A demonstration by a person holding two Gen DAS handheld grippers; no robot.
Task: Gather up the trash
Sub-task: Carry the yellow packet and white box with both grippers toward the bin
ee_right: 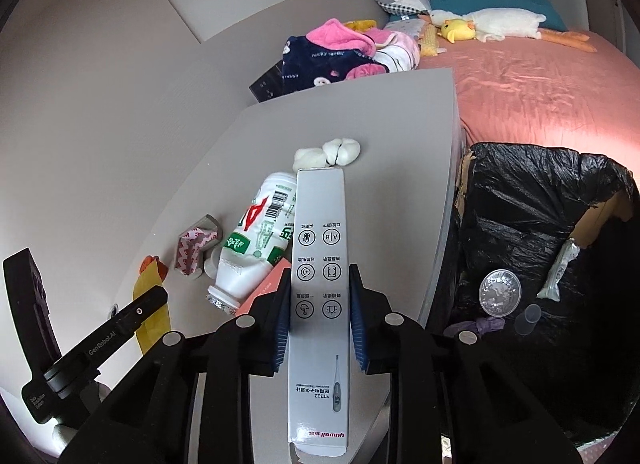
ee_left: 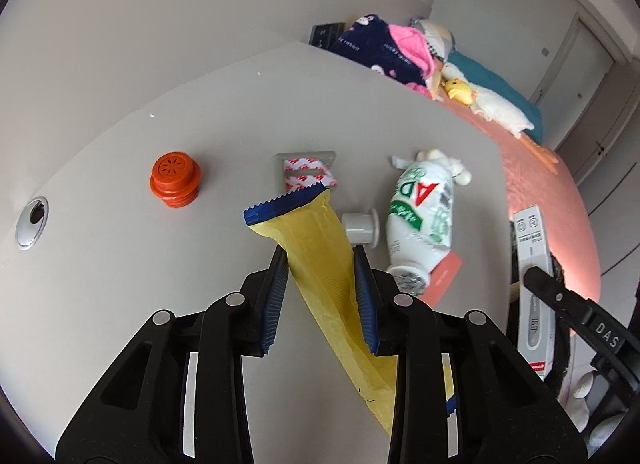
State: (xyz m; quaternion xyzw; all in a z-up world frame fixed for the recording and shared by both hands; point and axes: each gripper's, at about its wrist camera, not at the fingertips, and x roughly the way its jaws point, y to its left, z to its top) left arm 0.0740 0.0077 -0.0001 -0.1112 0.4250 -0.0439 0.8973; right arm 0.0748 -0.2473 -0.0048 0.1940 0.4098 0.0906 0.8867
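Observation:
My left gripper (ee_left: 321, 260) is shut on a long yellow wrapper (ee_left: 320, 248) with blue serrated ends, held above the grey table (ee_left: 120, 191). My right gripper (ee_right: 319, 282) is shut on a long white thermometer box (ee_right: 319, 284), held over the table's right edge beside the bin; the box also shows in the left wrist view (ee_left: 534, 288). On the table lie a white plastic bottle (ee_left: 424, 211), crumpled white tissue (ee_right: 328, 153), a red-and-white patterned wrapper (ee_left: 306, 177), a small white spool (ee_left: 360, 225), an orange cap (ee_left: 176, 179) and a pink card (ee_left: 442, 278).
A cardboard bin lined with a black bag (ee_right: 532, 223) stands right of the table, holding a clear lid (ee_right: 500, 294) and other bits. Behind is a bed with a pink cover (ee_right: 540, 87), plush toys and piled clothes (ee_right: 336, 53). A wall runs along the left.

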